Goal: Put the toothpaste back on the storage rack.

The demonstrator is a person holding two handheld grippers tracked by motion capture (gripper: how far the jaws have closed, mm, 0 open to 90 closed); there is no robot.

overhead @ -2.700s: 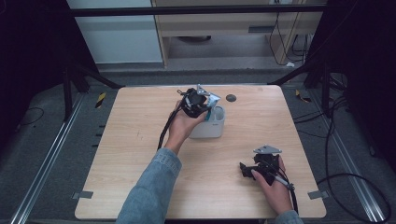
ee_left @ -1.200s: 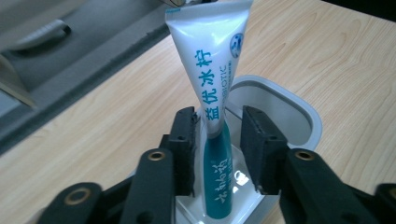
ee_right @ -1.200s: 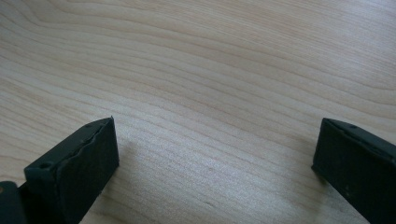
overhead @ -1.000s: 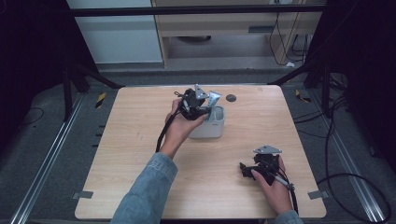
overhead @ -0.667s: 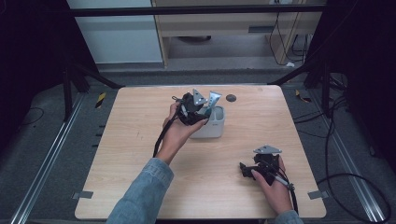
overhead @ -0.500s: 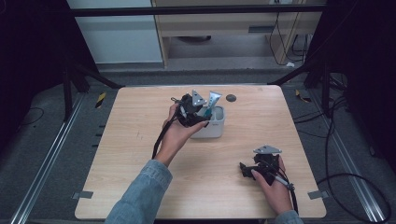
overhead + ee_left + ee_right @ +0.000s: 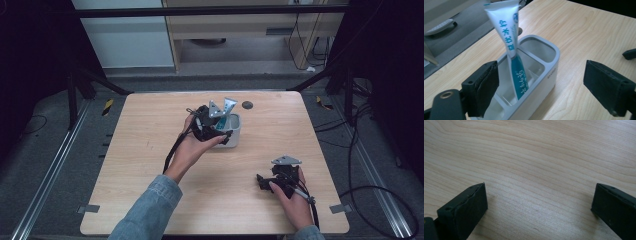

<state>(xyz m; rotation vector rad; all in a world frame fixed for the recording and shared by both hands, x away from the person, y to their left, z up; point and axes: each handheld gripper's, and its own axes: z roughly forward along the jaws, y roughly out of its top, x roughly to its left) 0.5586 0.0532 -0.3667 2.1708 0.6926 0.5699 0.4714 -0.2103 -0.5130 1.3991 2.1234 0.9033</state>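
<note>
— Near the table's far middle, what stands in the white holder (image 7: 537,82)?
— Toothpaste tube (image 7: 511,47), upright, slightly tilted, crimped end up, in a middle compartment.
— Grippers?
— Left gripper (image 7: 541,82) gapes beside it; right gripper (image 7: 539,202) spread over bare wood.

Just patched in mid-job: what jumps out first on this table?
A white and teal toothpaste tube stands tilted in a grey-white organizer near the table's far middle. The left gripper sits right at it, jaws open, gripping nothing. The right gripper rests open near the front right.
</note>
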